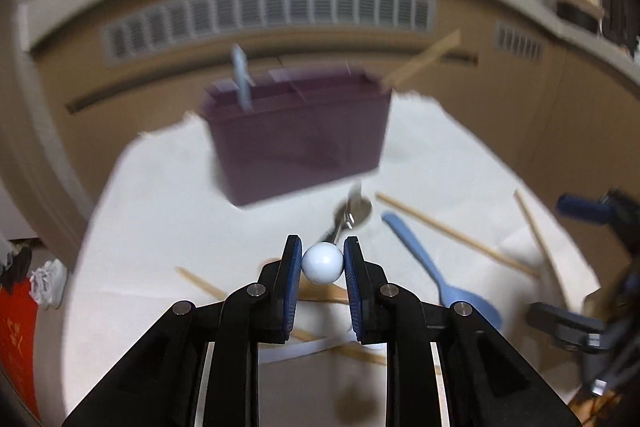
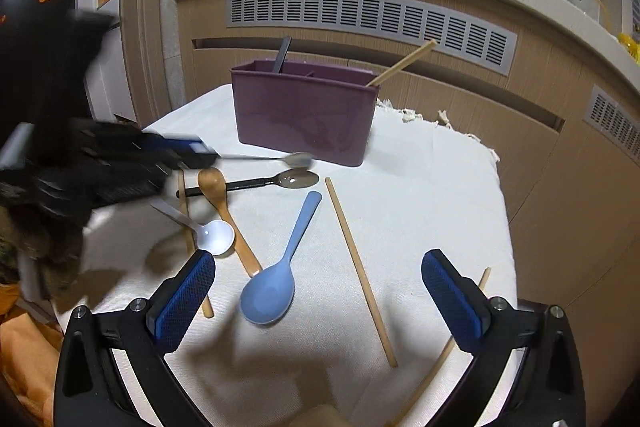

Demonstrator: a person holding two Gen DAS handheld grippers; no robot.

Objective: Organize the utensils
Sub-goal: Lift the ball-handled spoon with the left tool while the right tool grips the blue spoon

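Left gripper (image 1: 322, 242) is shut tight on the round white ball (image 1: 322, 263) at the end of a thin shiny metal spoon (image 2: 300, 159). The spoon hangs in the air, pointing toward the tall purple plastic utensil box (image 2: 304, 115), with its bowl low, near the bottom of the box's front wall. Right gripper (image 2: 319, 261) has its fingers wide apart and holds nothing. It hovers over the white cloth (image 2: 420, 195) on the surface, above a big light blue plastic spoon (image 2: 268, 291) and a long wooden chopstick (image 2: 360, 271).

The ball is smooth and round, so the spoon could spin or slip out and drop. It is also low, so its tip could bump the box wall instead of going over the rim, and that could push the box or tip it. The left wrist view is blurry, so it is hard to tell which slot the spoon lines up with. It could land in the wrong one: the right slot has a wooden chopstick (image 2: 404, 63) and the left slot has a dark handle (image 2: 282, 55). More spoons lie crossed under the left gripper, and a dropped spoon could knock them about.
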